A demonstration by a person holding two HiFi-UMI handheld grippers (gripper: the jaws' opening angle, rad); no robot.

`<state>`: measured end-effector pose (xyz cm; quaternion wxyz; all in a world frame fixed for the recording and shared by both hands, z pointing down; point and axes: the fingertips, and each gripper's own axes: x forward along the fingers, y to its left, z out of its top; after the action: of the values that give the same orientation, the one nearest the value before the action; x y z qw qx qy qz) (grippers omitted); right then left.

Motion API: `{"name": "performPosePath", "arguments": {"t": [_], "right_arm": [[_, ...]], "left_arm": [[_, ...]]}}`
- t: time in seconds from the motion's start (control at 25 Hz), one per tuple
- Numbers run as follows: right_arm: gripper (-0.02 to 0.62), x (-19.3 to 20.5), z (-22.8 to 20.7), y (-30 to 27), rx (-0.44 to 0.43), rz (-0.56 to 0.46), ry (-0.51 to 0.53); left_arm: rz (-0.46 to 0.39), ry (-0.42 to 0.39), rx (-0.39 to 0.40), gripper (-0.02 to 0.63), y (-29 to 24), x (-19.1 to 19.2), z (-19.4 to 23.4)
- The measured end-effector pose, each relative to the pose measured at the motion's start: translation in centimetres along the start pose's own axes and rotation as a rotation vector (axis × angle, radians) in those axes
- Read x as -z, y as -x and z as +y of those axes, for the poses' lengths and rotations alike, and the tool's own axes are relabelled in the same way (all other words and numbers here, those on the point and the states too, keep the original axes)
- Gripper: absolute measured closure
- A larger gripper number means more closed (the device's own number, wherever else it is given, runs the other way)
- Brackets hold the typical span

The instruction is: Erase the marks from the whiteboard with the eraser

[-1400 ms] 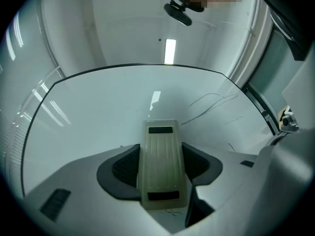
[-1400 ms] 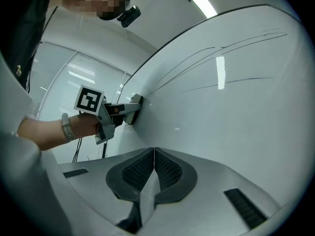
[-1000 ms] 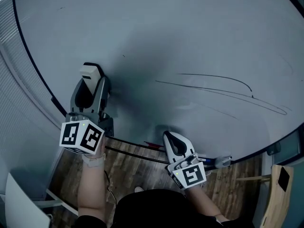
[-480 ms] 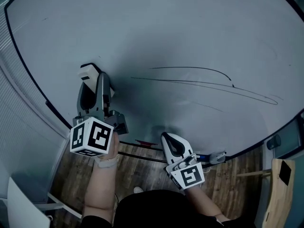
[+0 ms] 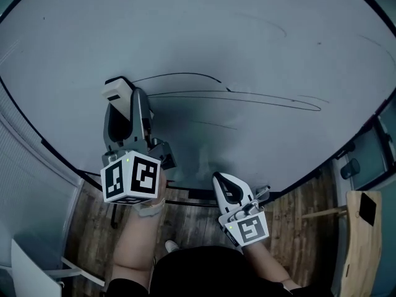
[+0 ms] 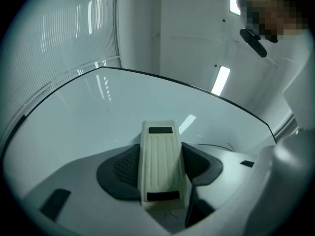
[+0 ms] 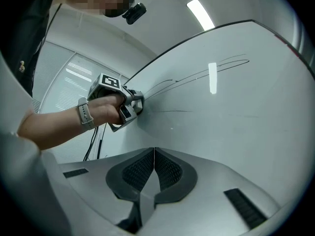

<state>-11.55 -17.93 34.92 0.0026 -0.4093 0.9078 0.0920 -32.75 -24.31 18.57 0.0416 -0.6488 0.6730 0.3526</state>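
A large whiteboard [image 5: 260, 42] fills the head view, with long thin black pen lines [image 5: 247, 98] running across its middle. My left gripper [image 5: 117, 91] is shut on a cream-white eraser [image 6: 160, 163], whose tip [image 5: 116, 90] rests against the board just left of where the lines start. In the left gripper view the eraser sits upright between the dark pads [image 6: 120, 168]. My right gripper [image 5: 224, 184] is shut and holds nothing, low by the board's bottom edge. Its view shows the lines [image 7: 206, 73] and my left gripper [image 7: 120, 104] held by a hand.
The whiteboard's dark frame [image 5: 309, 175] curves along its lower edge above a wood-pattern floor [image 5: 297, 228]. A wooden panel [image 5: 362, 240] stands at the lower right. Ribbed blinds [image 6: 59, 43] are left of the board. Cables [image 7: 93, 141] hang below the left hand.
The left gripper with the eraser has moved right and up along the board, and its tip now sits at the left end of the lines. The right gripper has hardly moved.
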Motion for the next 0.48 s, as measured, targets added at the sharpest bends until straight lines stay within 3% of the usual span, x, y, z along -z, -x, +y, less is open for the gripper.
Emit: {"name": "performPosePath", "arguments": {"t": [0.32,0.48], "right_arm": [[0.566,0.0,-5.5,5.7,0.072,0.024,0.004],[0.566,0.3,-6.1,5.7,0.089,0.050,0.002]], "left_arm": [[-0.026,-0.011,0.052,0.342,1.0,2.8,-9.3],[-0.016,-0.025,0.105,0.342,1.2,3.1,-10.6]]}}
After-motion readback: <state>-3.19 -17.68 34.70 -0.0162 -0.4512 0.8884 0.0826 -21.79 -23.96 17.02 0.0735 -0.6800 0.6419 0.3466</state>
